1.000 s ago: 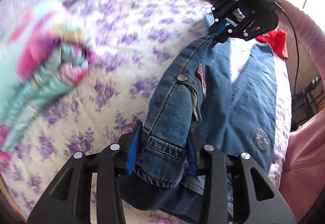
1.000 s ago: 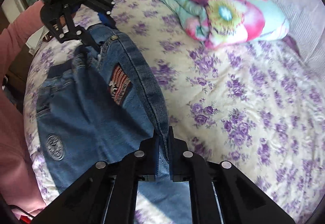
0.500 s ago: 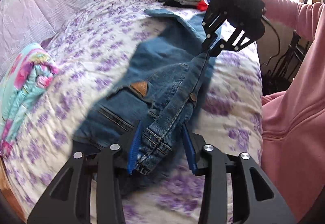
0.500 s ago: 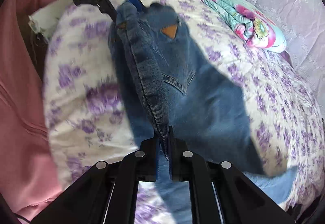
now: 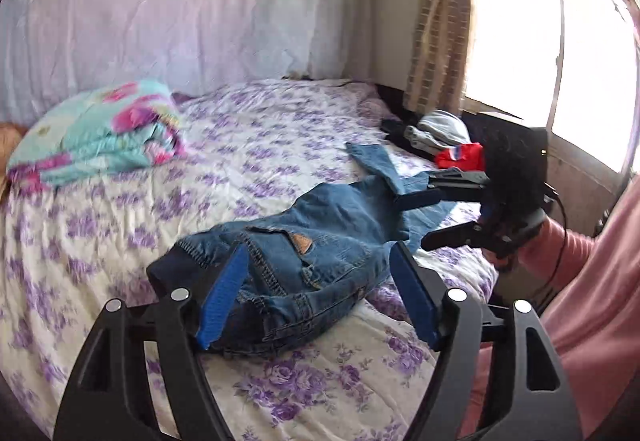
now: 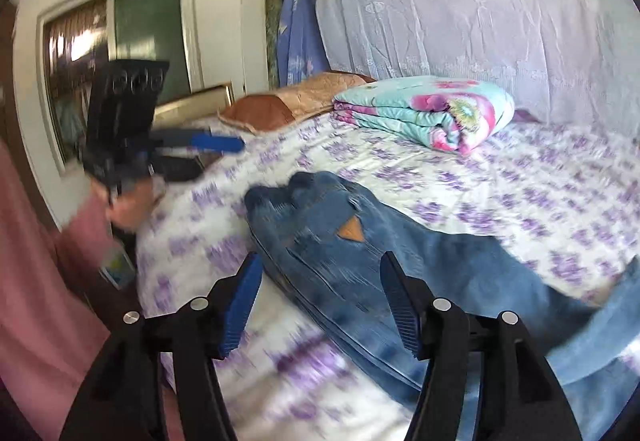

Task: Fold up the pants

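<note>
Your left gripper (image 5: pixel 316 293) opening, pads clear of denim; jeans (image 5: pixel 320 241) waistband lying between fingers on floral bedsheet (image 5: pixel 120 225). Your right gripper (image 6: pixel 320 301) also opening, nothing gripped; folded jeans edge lying between its fingers. Folded quilt (image 6: pixel 432 109) well beyond fingertips.

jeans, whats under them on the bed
Around the jeans only the purple-flowered bedspread shows. Whatever lies directly beneath the denim is covered.
</note>
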Demonstrator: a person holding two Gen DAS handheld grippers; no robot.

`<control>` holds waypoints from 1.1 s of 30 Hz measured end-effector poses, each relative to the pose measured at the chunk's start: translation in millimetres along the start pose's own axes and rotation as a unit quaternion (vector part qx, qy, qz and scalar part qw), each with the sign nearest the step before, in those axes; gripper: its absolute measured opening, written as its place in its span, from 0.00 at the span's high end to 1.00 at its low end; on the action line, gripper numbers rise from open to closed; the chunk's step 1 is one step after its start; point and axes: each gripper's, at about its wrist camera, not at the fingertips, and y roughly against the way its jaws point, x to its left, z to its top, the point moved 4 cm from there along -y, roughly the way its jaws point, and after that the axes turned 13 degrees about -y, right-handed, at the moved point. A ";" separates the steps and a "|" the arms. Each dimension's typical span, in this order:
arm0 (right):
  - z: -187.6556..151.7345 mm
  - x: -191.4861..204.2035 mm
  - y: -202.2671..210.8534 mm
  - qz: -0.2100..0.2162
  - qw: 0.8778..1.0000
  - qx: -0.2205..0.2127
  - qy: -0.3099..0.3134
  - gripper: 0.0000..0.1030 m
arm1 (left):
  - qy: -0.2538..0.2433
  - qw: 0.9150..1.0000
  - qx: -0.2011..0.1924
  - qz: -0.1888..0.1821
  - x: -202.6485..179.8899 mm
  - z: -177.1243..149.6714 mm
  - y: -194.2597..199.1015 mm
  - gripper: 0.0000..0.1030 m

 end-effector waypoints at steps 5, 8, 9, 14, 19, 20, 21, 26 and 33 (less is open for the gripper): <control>-7.4 32.6 -42.4 -0.028 0.994 0.036 0.099 0.40 | 0.121 0.992 0.044 0.011 35.5 -38.7 -11.7 0.31; -12.5 55.4 -65.6 -0.030 0.982 0.050 0.178 0.41 | 0.201 0.978 0.061 0.013 57.9 -62.5 -13.1 0.31; -17.7 64.4 -71.5 -0.044 0.975 0.055 0.209 0.43 | 0.224 0.973 0.056 0.005 63.6 -67.8 -13.3 0.31; -22.8 78.5 -97.9 -0.106 0.944 0.071 0.305 0.90 | 0.284 0.957 0.034 -0.052 69.4 -73.0 -25.4 0.33; -4.3 93.2 -96.9 -0.200 0.913 -0.023 0.355 0.91 | 0.235 0.972 -0.004 -0.017 78.2 -40.4 -19.3 0.47; -7.4 95.4 -101.3 -0.206 0.910 -0.028 0.358 0.91 | 0.226 0.974 -0.011 0.000 81.3 -34.4 -15.3 0.50; -13.7 96.4 -107.0 -0.198 0.913 -0.017 0.356 0.91 | 0.219 0.976 -0.014 0.016 83.9 -32.7 -11.5 0.50; -65.7 103.8 -132.4 -0.222 0.886 -0.001 0.407 0.88 | 0.249 0.966 0.040 0.051 88.5 -77.1 -15.6 0.49; -45.4 101.9 -114.6 -0.213 0.915 -0.019 0.343 0.47 | 0.219 0.965 0.026 0.142 78.3 -55.5 14.5 0.21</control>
